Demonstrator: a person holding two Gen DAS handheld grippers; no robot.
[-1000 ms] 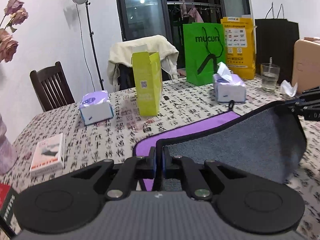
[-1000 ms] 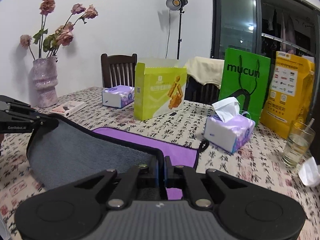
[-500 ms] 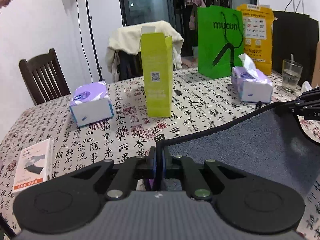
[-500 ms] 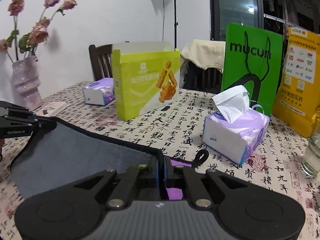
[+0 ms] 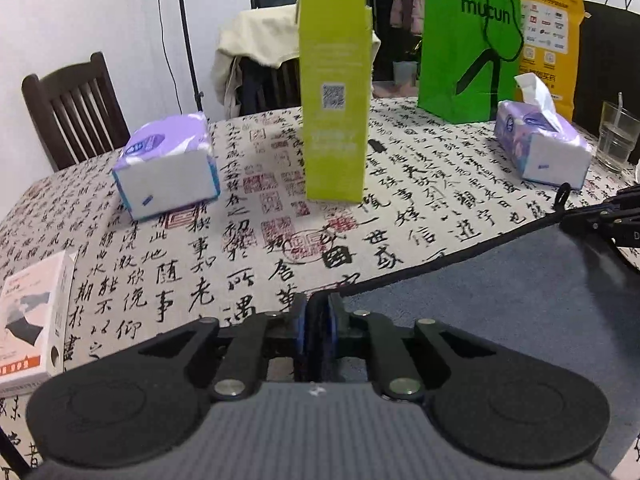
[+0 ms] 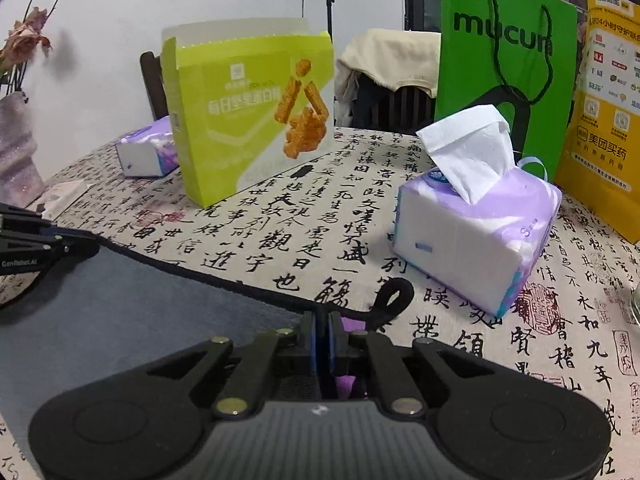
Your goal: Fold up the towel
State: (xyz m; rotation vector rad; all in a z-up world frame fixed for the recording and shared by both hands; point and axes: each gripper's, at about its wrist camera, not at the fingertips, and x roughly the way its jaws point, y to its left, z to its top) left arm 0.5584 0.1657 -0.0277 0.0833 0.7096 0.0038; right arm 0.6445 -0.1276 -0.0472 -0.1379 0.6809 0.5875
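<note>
The towel [image 5: 500, 304] is grey on the upper face with a black hem and a purple underside. It lies folded over on the table, stretched between both grippers. My left gripper [image 5: 318, 312] is shut on the towel's near-left corner. My right gripper [image 6: 324, 328] is shut on the other corner of the towel [image 6: 132, 312], beside its black hanging loop [image 6: 394, 300]. A sliver of purple shows under the right gripper. The right gripper shows at the right edge of the left wrist view [image 5: 600, 220], and the left gripper at the left edge of the right wrist view [image 6: 48, 244].
On the calligraphy-print tablecloth [image 5: 248, 216] stand a lime snack box [image 5: 334, 92], two tissue packs [image 5: 168, 172] [image 5: 540, 148], a green bag [image 5: 468, 40], a yellow bag [image 5: 548, 28], a glass [image 5: 618, 136] and a small white box [image 5: 32, 312]. A vase with dried roses [image 6: 16, 144] stands at left.
Both grippers have carried the towel's held edge forward and down over the purple part, which is now almost wholly covered. The boxes and tissue packs look nearer.
</note>
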